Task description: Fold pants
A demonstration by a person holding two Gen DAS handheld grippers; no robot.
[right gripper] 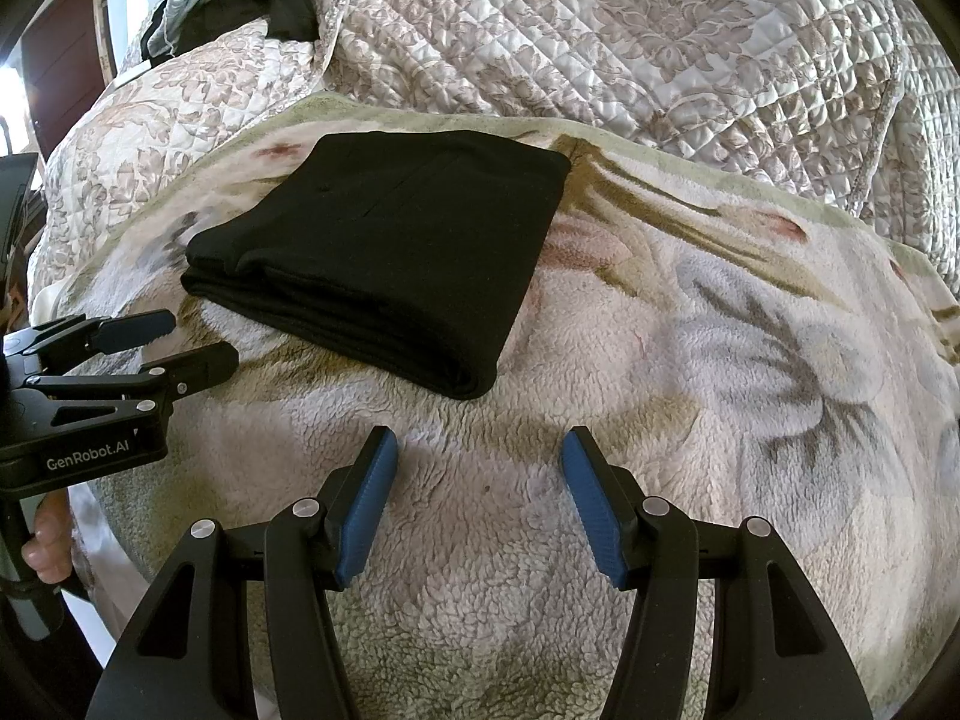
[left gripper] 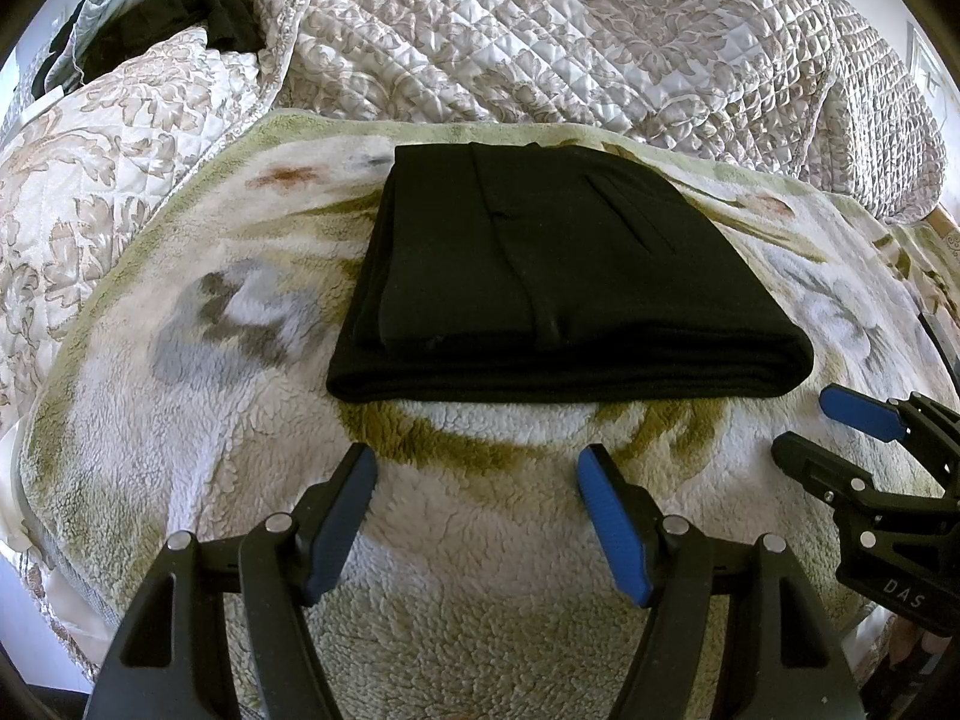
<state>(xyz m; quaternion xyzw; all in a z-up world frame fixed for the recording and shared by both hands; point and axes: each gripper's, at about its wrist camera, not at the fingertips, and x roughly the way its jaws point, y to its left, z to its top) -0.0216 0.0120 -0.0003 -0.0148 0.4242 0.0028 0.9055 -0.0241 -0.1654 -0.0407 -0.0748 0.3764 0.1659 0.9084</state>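
On the fleece blanket (left gripper: 240, 510) that covers the bed, toward its far edge, the black pants (left gripper: 540, 276) lie folded into a thick rectangle. Both tongs, left (left gripper: 477, 474) and right (right gripper: 480, 456), hover near its front edge, tilted downward, wide and empty.

Each camera sits on its own tongs and looks forward and down at the bed, quite near. Both views share the black pants (left gripper: 540, 276) on the fluffy blanket (left gripper: 210, 450), and each sees the other tongs.
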